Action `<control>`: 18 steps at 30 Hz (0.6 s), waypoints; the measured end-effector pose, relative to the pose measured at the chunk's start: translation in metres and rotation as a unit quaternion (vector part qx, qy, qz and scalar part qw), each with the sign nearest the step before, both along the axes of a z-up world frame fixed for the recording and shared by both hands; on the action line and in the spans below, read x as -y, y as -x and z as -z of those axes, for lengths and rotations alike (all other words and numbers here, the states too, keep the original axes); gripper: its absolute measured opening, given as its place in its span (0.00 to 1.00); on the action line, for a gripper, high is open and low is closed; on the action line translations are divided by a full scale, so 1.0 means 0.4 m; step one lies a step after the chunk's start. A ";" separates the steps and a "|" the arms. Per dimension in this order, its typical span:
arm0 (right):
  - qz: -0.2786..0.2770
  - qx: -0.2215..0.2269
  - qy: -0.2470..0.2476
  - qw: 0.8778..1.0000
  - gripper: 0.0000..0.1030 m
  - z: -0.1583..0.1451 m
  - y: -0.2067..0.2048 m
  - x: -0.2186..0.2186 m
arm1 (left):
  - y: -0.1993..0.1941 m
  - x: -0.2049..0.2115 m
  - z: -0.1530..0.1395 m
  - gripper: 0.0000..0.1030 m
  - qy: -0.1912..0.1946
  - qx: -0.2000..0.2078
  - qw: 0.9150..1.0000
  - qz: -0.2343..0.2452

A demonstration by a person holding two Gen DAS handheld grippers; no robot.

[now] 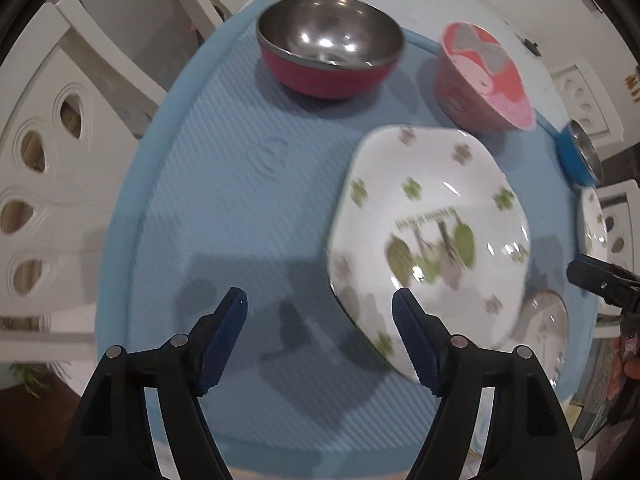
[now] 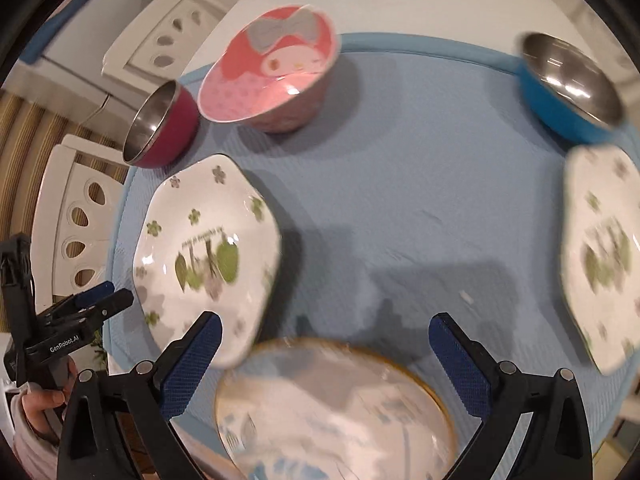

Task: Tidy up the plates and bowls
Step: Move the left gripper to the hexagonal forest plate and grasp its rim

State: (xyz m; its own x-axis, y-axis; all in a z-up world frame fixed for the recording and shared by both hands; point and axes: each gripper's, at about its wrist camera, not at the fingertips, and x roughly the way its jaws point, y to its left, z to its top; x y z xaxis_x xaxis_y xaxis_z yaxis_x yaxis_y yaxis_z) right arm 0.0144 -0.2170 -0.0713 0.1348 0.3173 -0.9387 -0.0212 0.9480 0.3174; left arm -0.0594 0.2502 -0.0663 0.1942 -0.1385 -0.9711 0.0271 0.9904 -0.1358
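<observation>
Blue ribbed mat is carrying everything: the left gripper is hovering wide open and empty beside the clover plate, right gripper likewise gaping over the gold-rimmed plate. Glazed, stiff, probably slippery and breakable; pinching the raised rim looks safest.

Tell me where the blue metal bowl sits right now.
The blue bowl sits at the far right edge of the blue mat in the right wrist view, just beyond a white leaf-pattern plate and across from the pink cartoon bowl.

Clover plate upright beside red steel bowl, pink bowl
</observation>
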 end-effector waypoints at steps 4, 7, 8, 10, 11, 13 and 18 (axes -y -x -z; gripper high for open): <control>-0.028 -0.009 0.012 0.999 1.00 0.063 -0.056 -0.134 | -0.028 0.002 0.021 0.71 -0.003 0.005 1.000 0.013; -0.041 -0.019 0.016 0.999 1.00 0.100 -0.078 -0.195 | -0.046 -0.008 0.034 0.71 -0.004 -0.004 1.000 0.019; -0.044 -0.021 0.018 0.999 1.00 0.109 -0.081 -0.208 | -0.047 -0.009 0.039 0.71 -0.003 -0.006 1.000 0.021; -0.053 -0.027 0.031 0.998 1.00 0.130 -0.086 -0.231 | -0.050 -0.001 0.054 0.71 -0.001 -0.011 1.000 0.027; -0.056 -0.028 0.038 0.997 1.00 0.137 -0.087 -0.240 | -0.050 0.004 0.059 0.71 -0.002 -0.012 0.999 0.030; -0.063 -0.030 0.054 0.996 1.00 0.149 -0.089 -0.250 | -0.056 0.016 0.067 0.71 -0.007 -0.014 0.999 0.035; -0.075 -0.036 0.084 0.993 1.00 0.174 -0.092 -0.272 | -0.064 0.060 0.087 0.71 -0.022 -0.017 0.998 0.054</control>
